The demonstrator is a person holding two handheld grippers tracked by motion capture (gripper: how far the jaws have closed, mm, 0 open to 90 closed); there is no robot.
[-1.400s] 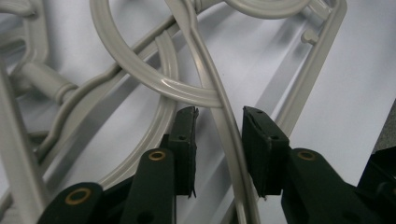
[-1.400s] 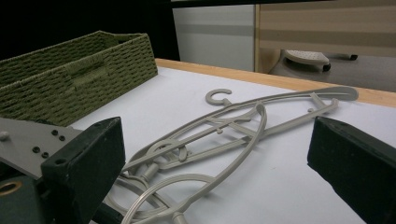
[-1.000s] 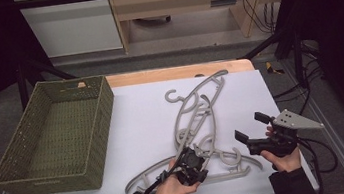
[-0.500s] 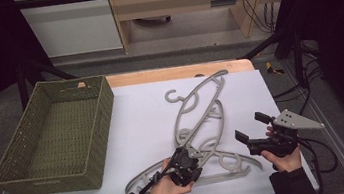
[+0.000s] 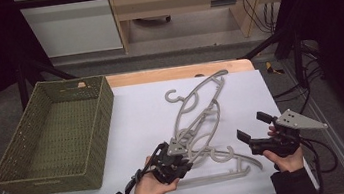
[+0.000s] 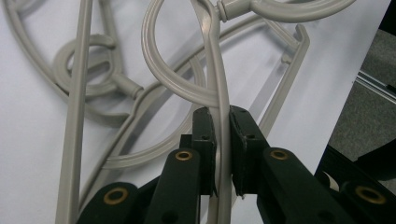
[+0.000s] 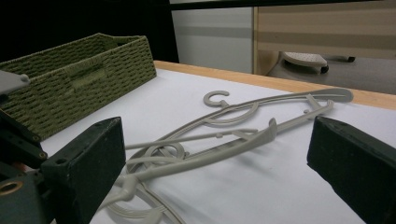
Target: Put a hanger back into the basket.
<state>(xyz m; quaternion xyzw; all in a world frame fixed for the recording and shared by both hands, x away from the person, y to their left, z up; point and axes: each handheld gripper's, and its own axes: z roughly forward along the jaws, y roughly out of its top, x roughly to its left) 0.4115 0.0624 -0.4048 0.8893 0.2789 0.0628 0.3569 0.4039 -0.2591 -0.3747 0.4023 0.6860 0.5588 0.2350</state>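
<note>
Several grey plastic hangers lie in a loose pile on the white table [image 5: 137, 116]. My left gripper [image 5: 176, 153] is at the near end of the pile, shut on the thin bar of one hanger [image 5: 198, 123]. In the left gripper view the pads [image 6: 205, 135] press on that bar [image 6: 215, 79] just below a hook loop. In the right gripper view this hanger [image 7: 219, 149] is tilted, with one end raised off the table. My right gripper [image 5: 252, 127] is held open at the right of the pile with nothing between its jaws [image 7: 215, 133].
A green woven basket [image 5: 104, 111] with nothing in it stands at the table's left; its side wall [image 7: 84, 70] faces the right gripper. Another hanger [image 5: 199, 91] lies farther back and one [image 5: 229, 162] near the front edge. A wooden strip [image 5: 177, 72] borders the far edge.
My left gripper has moved left and a little up with the hanger's bar in it, lifting that end. The right gripper has stayed where it was.
</note>
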